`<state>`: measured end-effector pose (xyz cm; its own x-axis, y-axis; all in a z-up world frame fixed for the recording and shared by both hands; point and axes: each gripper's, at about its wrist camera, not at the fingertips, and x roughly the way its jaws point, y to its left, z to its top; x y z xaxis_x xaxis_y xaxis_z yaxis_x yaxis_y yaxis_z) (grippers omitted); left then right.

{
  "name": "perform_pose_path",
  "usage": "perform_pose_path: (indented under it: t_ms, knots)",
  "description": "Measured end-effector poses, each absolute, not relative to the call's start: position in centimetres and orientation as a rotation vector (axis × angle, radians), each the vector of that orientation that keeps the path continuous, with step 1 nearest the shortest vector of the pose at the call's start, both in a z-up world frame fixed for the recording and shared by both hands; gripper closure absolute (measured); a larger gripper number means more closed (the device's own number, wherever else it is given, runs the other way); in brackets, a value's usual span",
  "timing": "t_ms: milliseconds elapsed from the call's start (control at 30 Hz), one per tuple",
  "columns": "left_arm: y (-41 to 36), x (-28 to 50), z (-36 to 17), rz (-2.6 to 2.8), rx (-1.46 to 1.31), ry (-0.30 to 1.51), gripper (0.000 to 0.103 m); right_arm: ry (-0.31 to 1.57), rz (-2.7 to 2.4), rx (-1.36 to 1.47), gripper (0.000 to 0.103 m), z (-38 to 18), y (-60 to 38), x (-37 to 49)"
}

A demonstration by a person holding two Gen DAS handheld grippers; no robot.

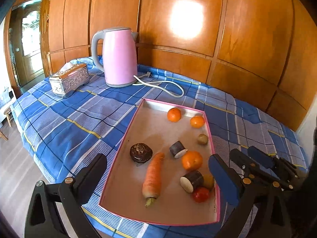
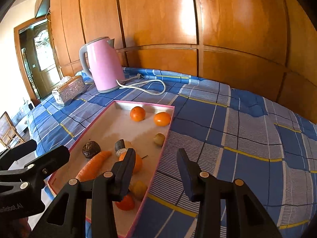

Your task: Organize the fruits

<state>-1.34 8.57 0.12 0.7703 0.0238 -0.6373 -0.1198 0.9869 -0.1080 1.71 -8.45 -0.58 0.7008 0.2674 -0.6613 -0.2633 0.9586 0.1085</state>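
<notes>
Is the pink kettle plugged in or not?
Not plugged in. The kettle stands on the tablecloth, and its white cord ends in a plug that lies loose on the cloth.

Pink kettle [image 1: 118, 57] with grey handle and white cord [image 1: 164, 85]; blue plaid cloth [image 1: 69, 111] with yellow and white lines; pink-rimmed tray [image 1: 126, 127], beige inside; orange carrot [image 1: 153, 175] and tangerines [image 1: 174, 115]; red tomato [image 1: 201, 194]; silver embossed tissue box [image 1: 68, 80]; brown wood wall [image 1: 247, 29]

Oranges [image 1: 174, 114], carrot [image 1: 153, 175], perhaps tomato [image 1: 201, 194] lie in pink-rimmed tray [image 1: 122, 136].
</notes>
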Motion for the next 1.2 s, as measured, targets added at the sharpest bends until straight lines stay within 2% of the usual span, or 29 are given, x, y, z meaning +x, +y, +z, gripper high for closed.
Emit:
perform_pose_path:
  t_ms: [1200]
  knots:
    - [8.04, -1.6, -0.1, 0.151, -0.119, 0.697, 0.0, 0.732, 0.3, -0.003, 0.059, -0.72, -8.74, 0.77]
